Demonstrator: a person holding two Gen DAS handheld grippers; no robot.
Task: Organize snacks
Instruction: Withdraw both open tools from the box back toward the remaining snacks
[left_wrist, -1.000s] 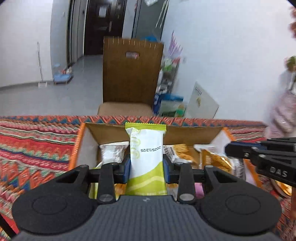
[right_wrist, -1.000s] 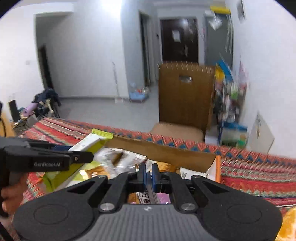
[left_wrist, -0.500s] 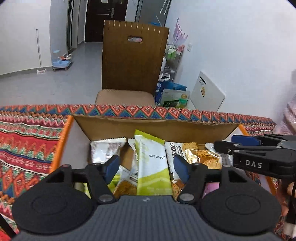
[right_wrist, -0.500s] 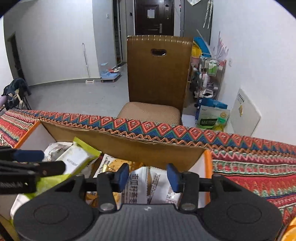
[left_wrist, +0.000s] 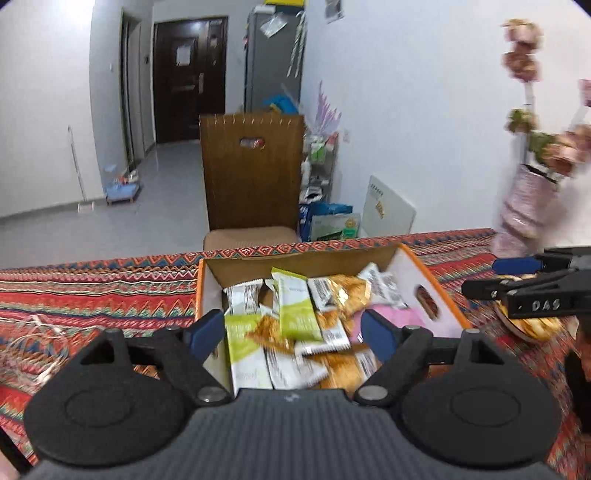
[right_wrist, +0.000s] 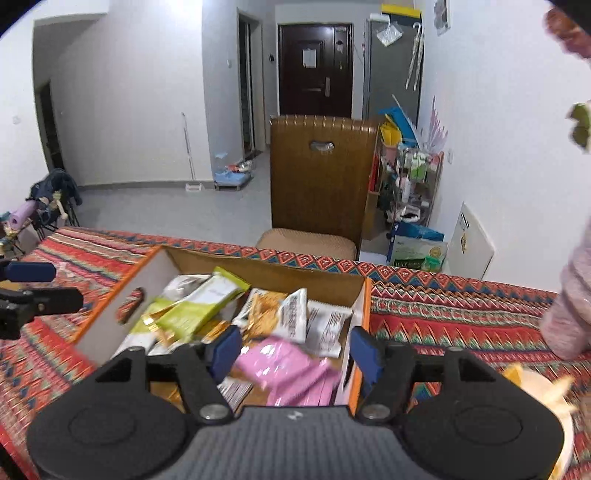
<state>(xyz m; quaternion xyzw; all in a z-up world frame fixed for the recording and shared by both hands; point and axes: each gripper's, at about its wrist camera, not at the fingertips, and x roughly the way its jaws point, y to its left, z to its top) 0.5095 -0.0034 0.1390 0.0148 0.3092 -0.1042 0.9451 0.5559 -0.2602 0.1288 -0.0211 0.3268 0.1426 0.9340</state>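
The left gripper (left_wrist: 293, 332) is held pointing forward and downward, its jaws spread wide after having just been opening, with nothing clamped between them. The right gripper (right_wrist: 293, 354) is angled likewise, its jaws also parted after opening, gripping nothing.

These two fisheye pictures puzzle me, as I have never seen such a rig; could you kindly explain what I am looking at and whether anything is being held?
No robot here: a person holds a two-finger gripper in each hand, with a camera on each looking forward along its fingers. One picture looks past the left gripper, the other past the right gripper. The black shape below is the tool itself; the blue pieces are its finger pads. Both views look down at a cardboard box of snack packets, among them a green and white packet and a pink packet, on a patterned tablecloth. Both grippers' jaws have just been opening and stand apart, holding nothing.
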